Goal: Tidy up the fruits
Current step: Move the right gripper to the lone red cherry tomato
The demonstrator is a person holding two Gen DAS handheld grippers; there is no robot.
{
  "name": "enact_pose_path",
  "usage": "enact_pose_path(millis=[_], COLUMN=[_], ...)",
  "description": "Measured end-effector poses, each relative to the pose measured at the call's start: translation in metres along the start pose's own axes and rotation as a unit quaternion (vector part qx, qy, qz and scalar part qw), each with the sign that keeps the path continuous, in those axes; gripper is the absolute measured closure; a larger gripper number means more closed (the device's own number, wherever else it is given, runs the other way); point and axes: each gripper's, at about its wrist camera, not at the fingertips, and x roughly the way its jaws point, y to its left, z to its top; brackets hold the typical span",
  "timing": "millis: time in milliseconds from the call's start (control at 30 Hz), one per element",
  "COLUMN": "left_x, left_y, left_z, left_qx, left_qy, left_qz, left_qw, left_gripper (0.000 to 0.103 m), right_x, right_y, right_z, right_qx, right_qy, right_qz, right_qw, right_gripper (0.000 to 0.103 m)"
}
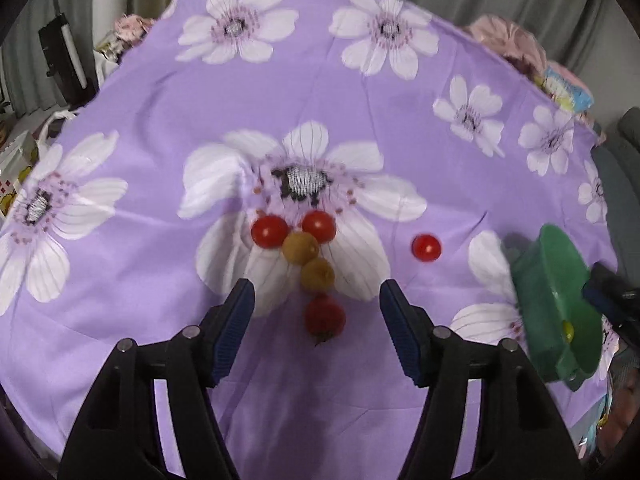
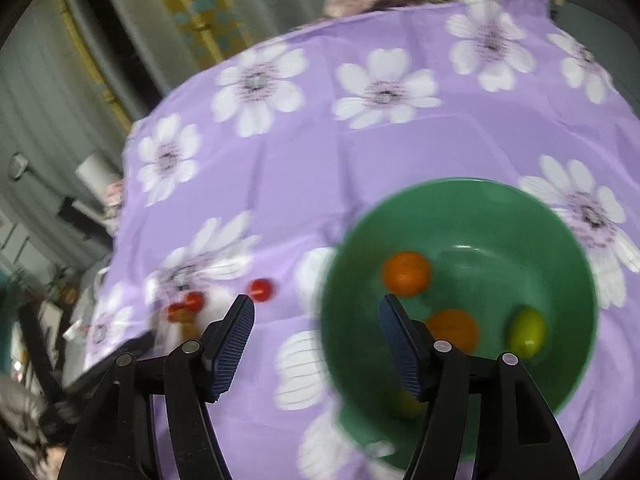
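Note:
In the left wrist view my left gripper [image 1: 317, 300] is open and empty, with a red fruit [image 1: 325, 318] lying between its fingers. Beyond it lie two brown fruits [image 1: 317, 274] [image 1: 301, 247], two red tomatoes [image 1: 269, 231] [image 1: 319, 226] and a lone tomato [image 1: 426, 247]. A green bowl [image 1: 560, 304] appears tilted at the right, with the other gripper at its rim. In the right wrist view my right gripper [image 2: 317, 300] is open, straddling the green bowl's [image 2: 500, 208] near rim. The bowl holds two orange fruits [image 2: 406, 273] [image 2: 454, 328] and a green one [image 2: 527, 332].
A purple flowered cloth [image 1: 320, 80] covers the table. Clutter and bags sit beyond its far right edge [image 1: 560, 84] and to the left [image 1: 60, 56]. Grey curtains hang behind.

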Motion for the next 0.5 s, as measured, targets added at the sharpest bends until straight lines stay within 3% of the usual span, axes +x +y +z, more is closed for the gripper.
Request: enact_pose_path(millis=[67, 200, 300, 433, 500], left_x=[0.01, 0.017, 0.028, 0.033, 0.032], left_y=[0.003, 0.009, 0.008, 0.01, 0.01], left_z=[-0.002, -0.003, -0.002, -0.001, -0.002], left_qx=[-0.003, -0.022, -0.024, -0.026, -0.029], left_qy=[0.022, 0.034, 0.049, 0.051, 0.046], left_qz=[0.005, 0.008, 0.015, 0.027, 0.034], left_qw=[0.9997, 0.9992, 0.9984, 0.998, 0.998], left_gripper=[0.04, 0.045, 0.048, 0.052, 0.056], right_x=[0.004, 0.043, 0.095, 0.133, 0.143], right_y=[0.021, 0.051, 0.059, 0.065, 0.065], right_z=[-0.001, 0.002, 0.008, 0.013, 0.014], right_qx=[-0.017, -0.041, -0.035, -0.049, -0.055], right_qy=[0.009, 0.067, 0.132, 0.138, 0.131], right_qz=[0.031, 0.005, 0.003, -0.062, -0.07], right_qw=[0.999, 0.997, 0.991, 0.987, 0.987], right_gripper=[0.038, 0.038, 0.038, 0.038, 0.038])
